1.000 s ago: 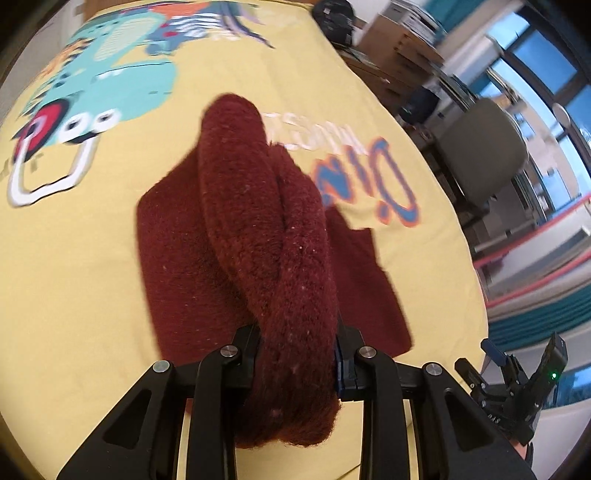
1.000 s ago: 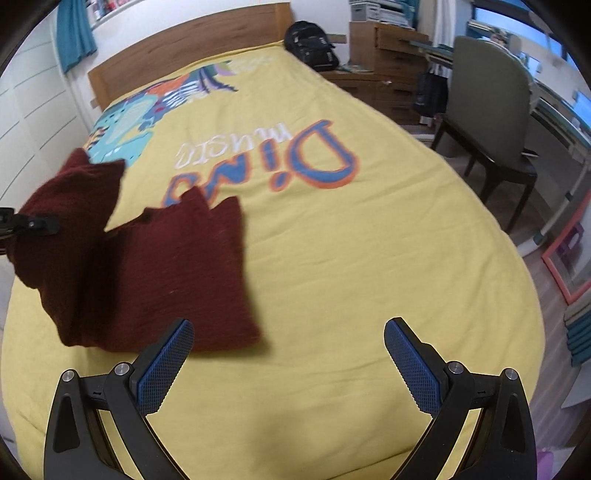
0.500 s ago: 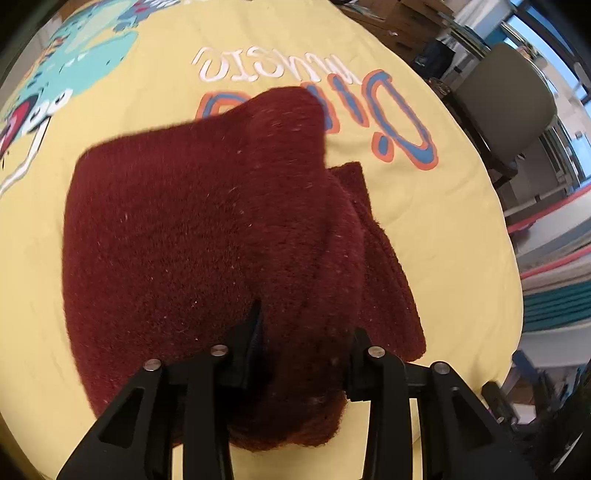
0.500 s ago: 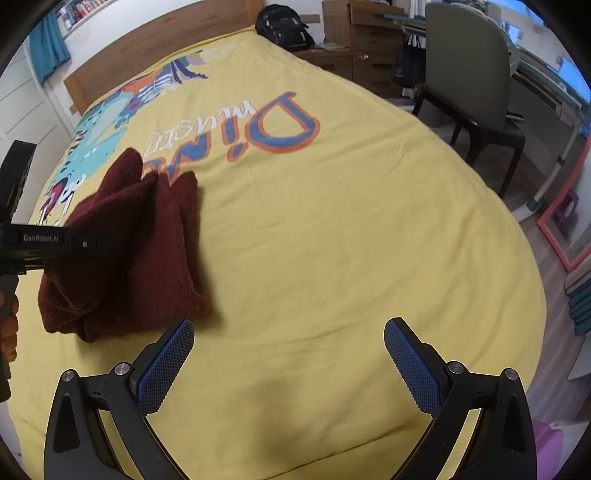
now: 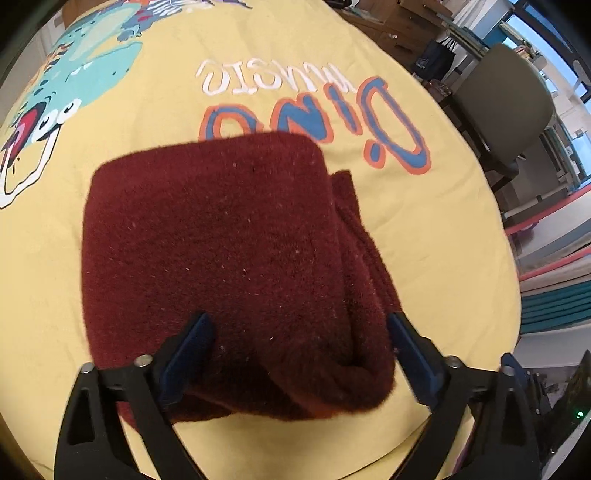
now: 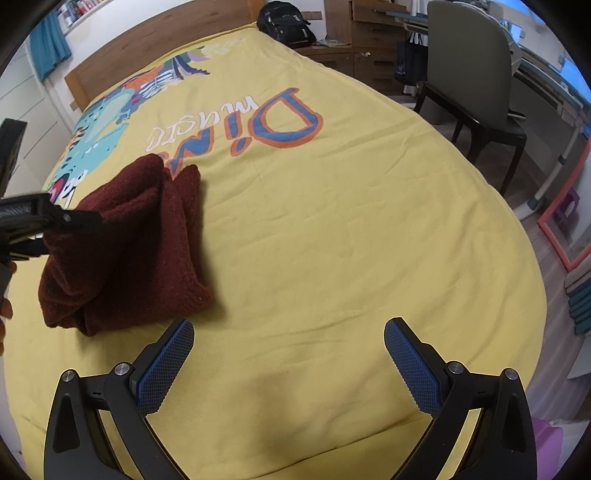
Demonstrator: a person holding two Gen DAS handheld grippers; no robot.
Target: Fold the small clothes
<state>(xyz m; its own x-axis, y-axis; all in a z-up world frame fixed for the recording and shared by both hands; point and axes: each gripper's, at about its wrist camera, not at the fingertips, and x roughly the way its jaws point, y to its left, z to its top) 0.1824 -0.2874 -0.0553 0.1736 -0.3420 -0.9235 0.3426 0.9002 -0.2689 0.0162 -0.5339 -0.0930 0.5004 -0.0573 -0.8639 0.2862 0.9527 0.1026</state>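
Observation:
A dark red fleecy garment (image 5: 221,258) lies folded over on itself on the yellow bedspread (image 5: 443,229). My left gripper (image 5: 299,354) points steeply down at its near edge. Its jaws are opening and stand wide, with the thick folded edge lying loose between the blue pads (image 5: 188,350). In the right wrist view the same garment (image 6: 125,243) sits at the left, with the left gripper (image 6: 55,221) at its left side. My right gripper (image 6: 288,358) hangs open and empty over bare bedspread (image 6: 332,240), just right of the garment's near corner.
The bedspread carries a dinosaur print (image 6: 103,122) and large lettering (image 6: 258,125) beyond the garment. A wooden headboard (image 6: 155,48) and a black backpack (image 6: 284,22) are at the far end. A grey chair (image 6: 476,85) stands off the bed's right edge.
The left gripper swung the raised fold over and down onto the rest of the garment, then spread its jaws and let go. The right gripper stayed open and barely shifted.

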